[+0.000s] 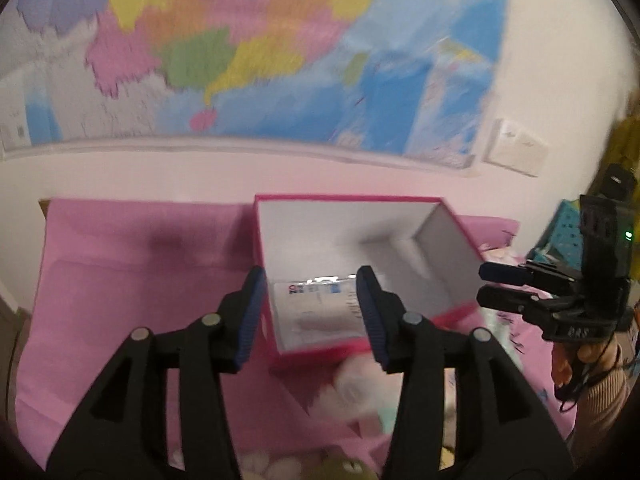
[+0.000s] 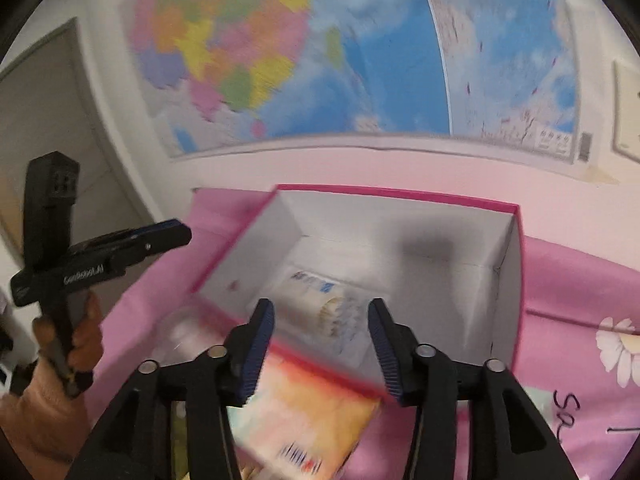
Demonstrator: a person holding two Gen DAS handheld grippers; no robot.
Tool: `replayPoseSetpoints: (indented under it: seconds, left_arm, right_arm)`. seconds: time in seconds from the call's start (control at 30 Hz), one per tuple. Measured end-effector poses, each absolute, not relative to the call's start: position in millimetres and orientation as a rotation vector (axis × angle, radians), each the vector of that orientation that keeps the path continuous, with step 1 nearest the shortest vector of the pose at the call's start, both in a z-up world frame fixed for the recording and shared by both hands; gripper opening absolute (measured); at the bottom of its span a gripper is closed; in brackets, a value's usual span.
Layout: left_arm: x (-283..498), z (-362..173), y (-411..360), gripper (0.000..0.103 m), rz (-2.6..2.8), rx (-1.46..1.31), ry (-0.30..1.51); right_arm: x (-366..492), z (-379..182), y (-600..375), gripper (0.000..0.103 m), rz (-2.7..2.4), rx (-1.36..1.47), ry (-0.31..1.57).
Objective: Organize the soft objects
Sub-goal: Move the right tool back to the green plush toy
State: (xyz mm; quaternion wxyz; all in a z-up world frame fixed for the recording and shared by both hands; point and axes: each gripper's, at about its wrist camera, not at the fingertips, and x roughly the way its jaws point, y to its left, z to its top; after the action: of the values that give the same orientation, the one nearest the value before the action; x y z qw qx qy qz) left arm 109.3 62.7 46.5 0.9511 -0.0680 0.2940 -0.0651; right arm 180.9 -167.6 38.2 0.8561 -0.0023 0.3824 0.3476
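Claws left [image 1: 310, 316] and right [image 2: 320, 340] gape above box [image 2: 400, 248] holding tissue pack [image 2: 320, 300].

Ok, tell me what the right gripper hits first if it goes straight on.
Probably the pink box: the open right gripper points into it, toward the packet lying on its floor. Depth is unclear; it might clip the box's near rim first.

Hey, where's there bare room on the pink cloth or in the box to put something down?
Bare pink cloth lies left of the pink box, back to the wall. Inside the box, the floor beyond the wrapped packet toward the back wall is bare. The cloth before the box is crowded with soft packets.
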Motion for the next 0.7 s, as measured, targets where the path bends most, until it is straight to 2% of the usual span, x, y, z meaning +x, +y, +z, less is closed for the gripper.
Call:
replayPoseSetpoints:
  seconds: [0.07, 0.23, 0.5, 0.7]
  left_arm:
    - [85, 51, 57, 0.058, -0.171, -0.119, 0.564]
    - [43, 44, 45, 0.058, -0.218, -0.061, 0.559]
    - [8, -5, 33, 0.058, -0.234, -0.006, 0.675]
    - [13, -32, 51, 0.058, -0.194, -0.048, 0.758]
  right_arm:
    - [162, 43, -176, 0.053, 0.756, 0.001, 0.779]
    - [119, 43, -196, 0.053, 0.796, 0.007, 0.771]
    - [52, 25, -213, 0.053, 0.875, 0.061, 0.840]
    - [10, 10, -178, 0.053, 1.030, 0.036, 0.891]
